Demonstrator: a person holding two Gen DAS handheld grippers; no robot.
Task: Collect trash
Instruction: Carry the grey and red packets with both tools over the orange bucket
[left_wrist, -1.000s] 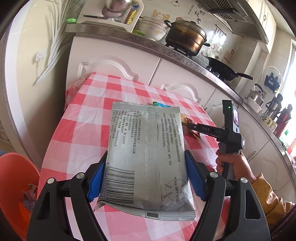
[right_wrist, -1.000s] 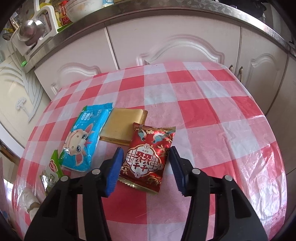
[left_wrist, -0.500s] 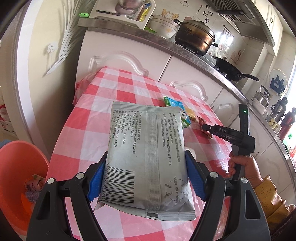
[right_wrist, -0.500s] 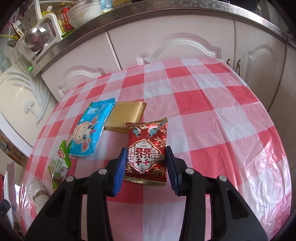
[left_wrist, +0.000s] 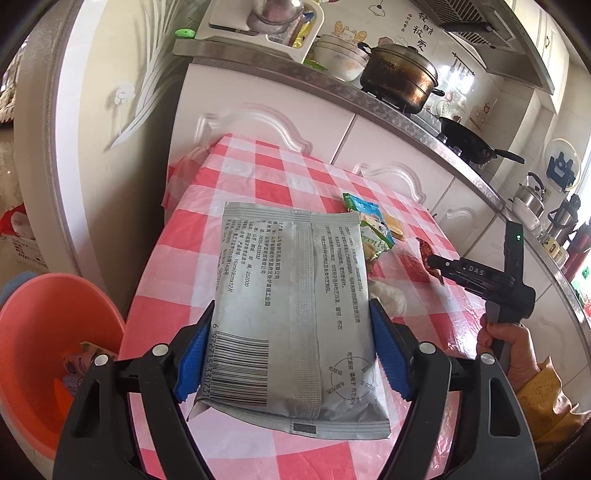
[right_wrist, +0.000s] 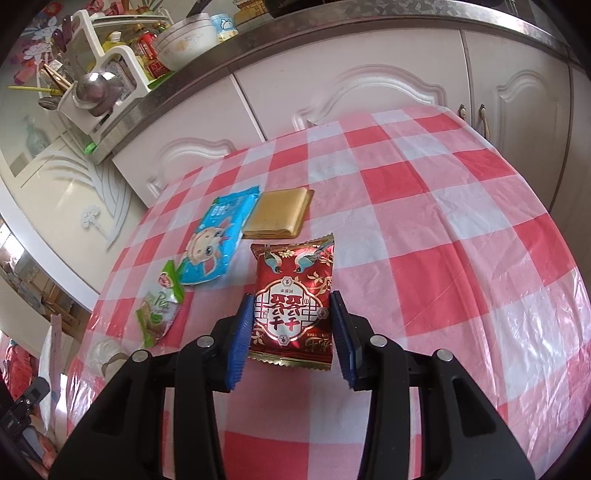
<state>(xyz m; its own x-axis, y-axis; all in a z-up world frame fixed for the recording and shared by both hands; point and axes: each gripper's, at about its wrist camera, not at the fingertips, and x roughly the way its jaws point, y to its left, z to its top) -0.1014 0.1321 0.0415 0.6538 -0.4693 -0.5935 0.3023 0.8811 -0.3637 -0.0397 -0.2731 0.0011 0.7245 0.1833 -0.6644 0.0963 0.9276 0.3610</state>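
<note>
Red packet (right_wrist: 291, 306) gripped, right jaws | grey pouch (left_wrist: 295, 314) — left jaws | basin (left_wrist: 40, 354) probably holds scraps

A small kitchen is shown, lit by daylight that enters from the far right. A table (right_wrist: 461, 229) is covered by a red-and-white checked cloth under a glossy plastic sheet. Behind it, white cabinet doors (right_wrist: 369, 88) with arched mouldings are topped by a steel-edged counter (left_wrist: 399, 107). On the counter a dish rack (right_wrist: 99, 92), stacked bowls (left_wrist: 340, 61), a brown lidded pot (left_wrist: 400, 77), a black wok (left_wrist: 469, 142) and a kettle (left_wrist: 532, 194) are seen. A range hood (left_wrist: 469, 18) is mounted above. A white panel with a leaf relief (left_wrist: 122, 96) stands at the left.
</note>
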